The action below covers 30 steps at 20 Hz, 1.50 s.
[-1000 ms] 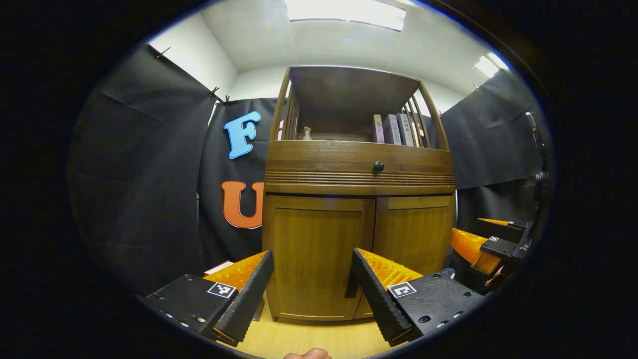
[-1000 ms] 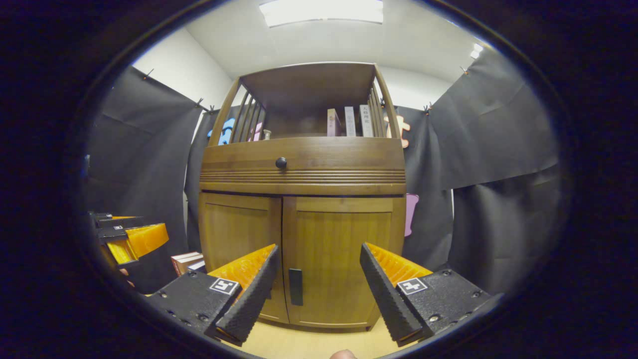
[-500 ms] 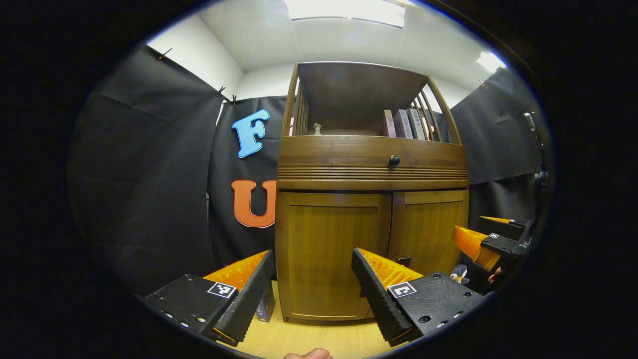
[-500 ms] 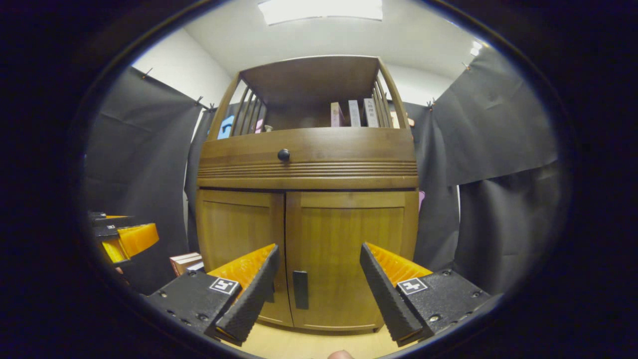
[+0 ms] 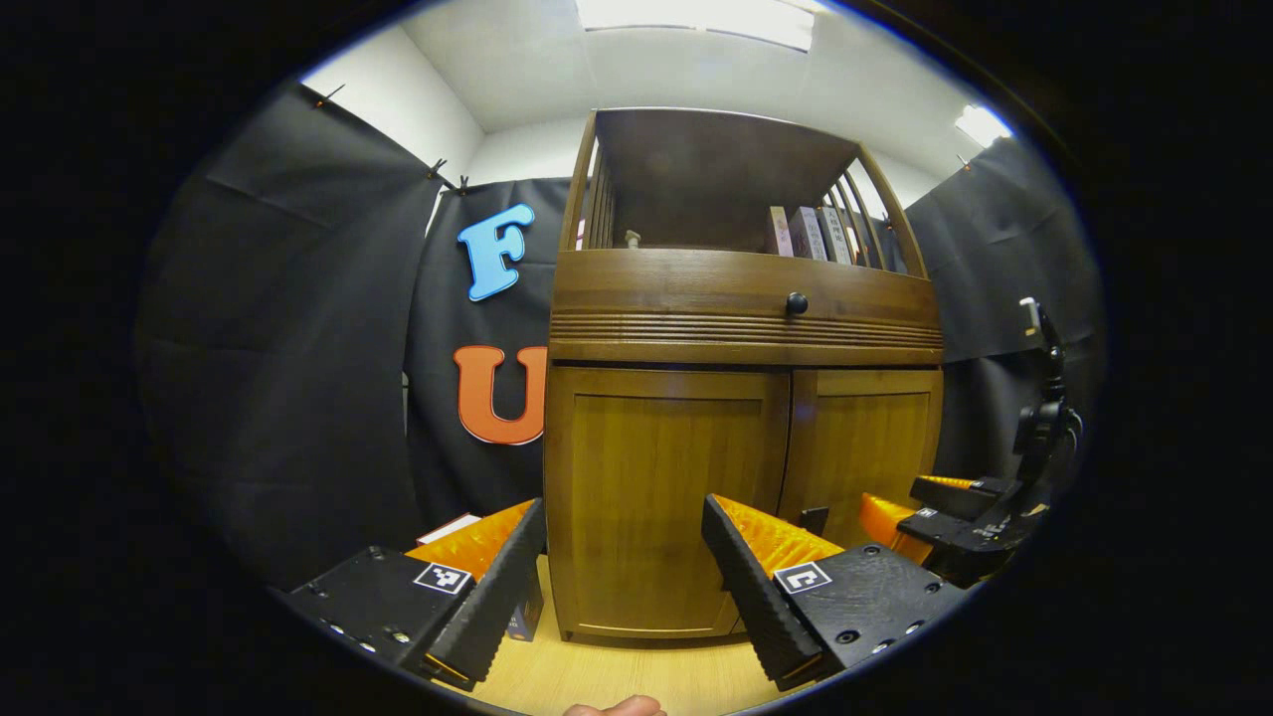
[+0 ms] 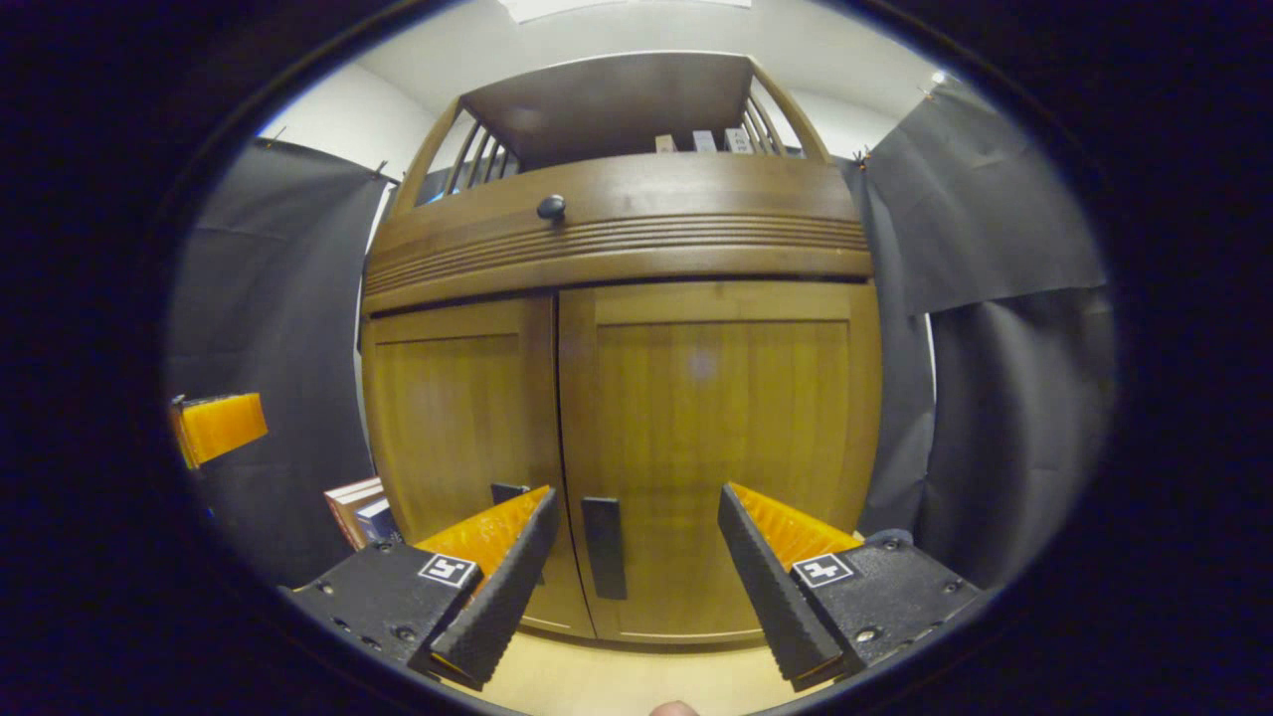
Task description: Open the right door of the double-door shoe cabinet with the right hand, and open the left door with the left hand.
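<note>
Currently the step in hand is the approach to the right door; both doors of the cabinet sit flush in the frame, so neither is open yet. In the right gripper view, the right gripper faces the lower half of the cabinet at close range, fingers spread wide with nothing between them. The right handle, a dark vertical bar at the inner edge of the right door, stands in the gap between the fingers but nearer the finger on the left of that view, and no contact is evident. A second handle on the left door is partly hidden behind that same finger. In the left gripper view, the left gripper is held farther back from the cabinet, fingers likewise apart and empty, aimed at the left door panel. The right gripper also shows in that view, low and just in front of the right door. By judgement, the next move calls for advancing the right gripper, shifting it slightly so the right handle centres between the fingers, closing on the bar, then pulling outward along the door's hinge arc. The left door follows with the left gripper, whose handle lies near the centre seam.
</note>
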{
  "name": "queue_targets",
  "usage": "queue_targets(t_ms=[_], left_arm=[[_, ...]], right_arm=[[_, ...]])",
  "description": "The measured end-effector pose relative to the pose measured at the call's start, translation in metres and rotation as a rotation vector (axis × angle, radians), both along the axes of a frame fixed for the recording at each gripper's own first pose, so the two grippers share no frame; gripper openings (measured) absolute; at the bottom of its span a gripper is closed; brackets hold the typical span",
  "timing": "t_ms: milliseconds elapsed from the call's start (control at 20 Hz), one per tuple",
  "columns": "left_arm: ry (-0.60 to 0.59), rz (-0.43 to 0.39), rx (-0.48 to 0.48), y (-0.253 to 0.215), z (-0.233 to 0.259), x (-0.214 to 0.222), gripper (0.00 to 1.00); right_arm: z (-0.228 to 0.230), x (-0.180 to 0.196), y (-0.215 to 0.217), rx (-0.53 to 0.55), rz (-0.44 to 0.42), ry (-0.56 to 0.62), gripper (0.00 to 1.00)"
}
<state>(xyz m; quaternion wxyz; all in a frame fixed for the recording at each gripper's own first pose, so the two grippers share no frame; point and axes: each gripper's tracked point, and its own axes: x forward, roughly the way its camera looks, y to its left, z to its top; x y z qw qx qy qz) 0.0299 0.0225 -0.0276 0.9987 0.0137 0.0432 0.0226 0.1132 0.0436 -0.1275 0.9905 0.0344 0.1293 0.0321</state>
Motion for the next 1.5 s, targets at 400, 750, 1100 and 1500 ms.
queue_targets(t_ms=[400,750,1100,1500], left_arm=[[0.022,0.018,0.027,0.019,-0.012,0.004,0.84],[0.036,0.029,0.016,0.026,-0.021,0.006,1.00],[0.051,0.021,0.015,0.024,-0.028,0.007,0.95],[0.055,0.006,0.014,0.020,-0.029,0.004,0.95]], right_arm=[[-0.061,0.035,0.025,0.057,0.005,0.125,0.91],[-0.090,0.053,0.026,0.057,-0.008,0.184,0.71],[-0.093,0.058,0.024,0.041,-0.029,0.203,0.65],[-0.095,0.058,0.029,0.097,-0.046,0.237,0.38]])
